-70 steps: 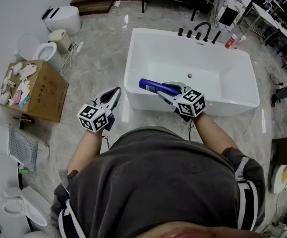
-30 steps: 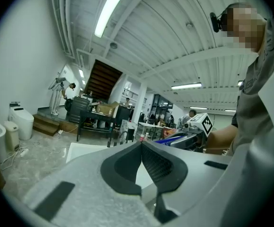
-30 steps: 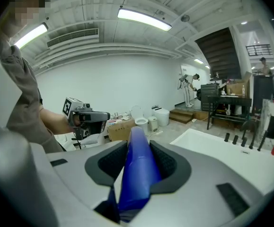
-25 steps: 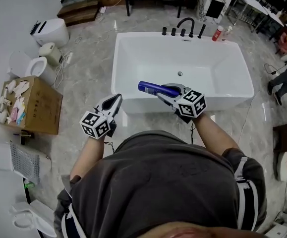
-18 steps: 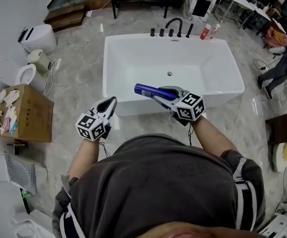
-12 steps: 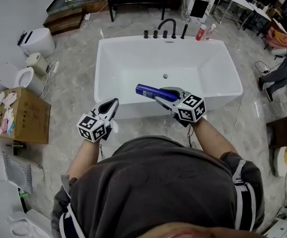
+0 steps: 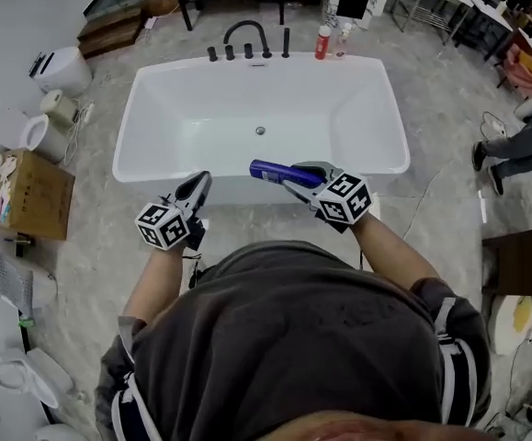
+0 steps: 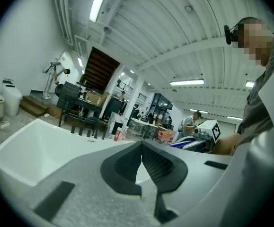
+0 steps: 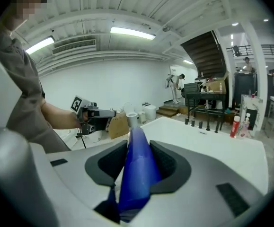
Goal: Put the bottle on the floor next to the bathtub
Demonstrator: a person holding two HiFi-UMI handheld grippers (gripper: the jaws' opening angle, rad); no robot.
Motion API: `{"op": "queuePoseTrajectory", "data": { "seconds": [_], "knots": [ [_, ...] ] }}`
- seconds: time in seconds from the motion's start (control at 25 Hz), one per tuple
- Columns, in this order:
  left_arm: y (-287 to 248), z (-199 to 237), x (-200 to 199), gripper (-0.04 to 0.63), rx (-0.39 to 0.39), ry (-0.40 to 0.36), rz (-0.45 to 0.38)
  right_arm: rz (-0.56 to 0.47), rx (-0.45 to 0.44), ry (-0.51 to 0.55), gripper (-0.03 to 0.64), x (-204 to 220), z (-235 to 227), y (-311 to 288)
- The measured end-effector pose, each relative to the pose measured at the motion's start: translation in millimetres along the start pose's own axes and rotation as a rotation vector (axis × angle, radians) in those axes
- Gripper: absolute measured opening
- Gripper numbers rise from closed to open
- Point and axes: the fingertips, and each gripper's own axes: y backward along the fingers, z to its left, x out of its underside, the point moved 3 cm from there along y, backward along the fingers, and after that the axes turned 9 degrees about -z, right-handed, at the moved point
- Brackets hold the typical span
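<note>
My right gripper [image 7: 295, 180] clamps the blue bottle [image 7: 273, 169] level above the bathtub [image 7: 362, 108] rim, safe for carrying. My left gripper [image 7: 198, 186] is spare, jaws together and empty.

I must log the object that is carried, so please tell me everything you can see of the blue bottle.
The blue bottle is deep blue and glossy, plastic as it looks, with a long slim body. The right gripper is shut on it, one dark pad on each side, and nothing else touches it. It lies nearly level in the air, sticking out past the jaws above the near rim of the white bathtub. It is not on the floor yet.
</note>
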Motion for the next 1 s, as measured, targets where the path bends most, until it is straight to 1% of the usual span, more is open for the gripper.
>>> {"op": "queuePoseTrajectory", "data": {
  "seconds": [0.16,0.24,0.32,0.4,0.52,0.64,0.76,0.88,1.0],
  "knots": [
    [-44.2,-67.7,8.3,0.006,-0.004,-0.048,0.033,-0.018,0.014,-0.028,0.138,8.3,-38.2,76.0],
    [-64.6,-90.4,18.5,0.006,0.007,-0.061,0.031,-0.020,0.032,-0.046,0.137,16.3,-55.3,101.6],
    [-80.0,-103.7,25.4,0.006,0.020,-0.058,0.020,-0.011,0.045,-0.047,0.137,20.8,-64.7,117.6],
    [-91.1,-110.4,29.4,0.006,0.045,-0.049,0.009,0.003,0.057,-0.035,0.138,19.8,-68.3,127.0],
    [-102.8,-114.3,32.4,0.006,0.102,-0.037,-0.007,0.024,0.095,-0.022,0.137,11.7,-72.0,132.6],
    [-104.1,-110.2,30.9,0.006,0.147,-0.020,-0.012,0.035,0.127,-0.027,0.137,3.4,-65.5,129.5],
    [-106.2,-105.9,33.1,0.006,0.193,-0.003,-0.008,0.070,0.158,-0.010,0.137,0.1,-63.8,130.2],
    [-110.0,-106.2,48.0,0.006,0.224,-0.002,0.008,0.125,0.207,0.002,0.137,11.1,-72.9,142.8],
    [-109.1,-99.4,65.8,0.006,0.235,-0.002,0.030,0.195,0.237,0.023,0.137,26.8,-79.7,149.7]
  ]
}}
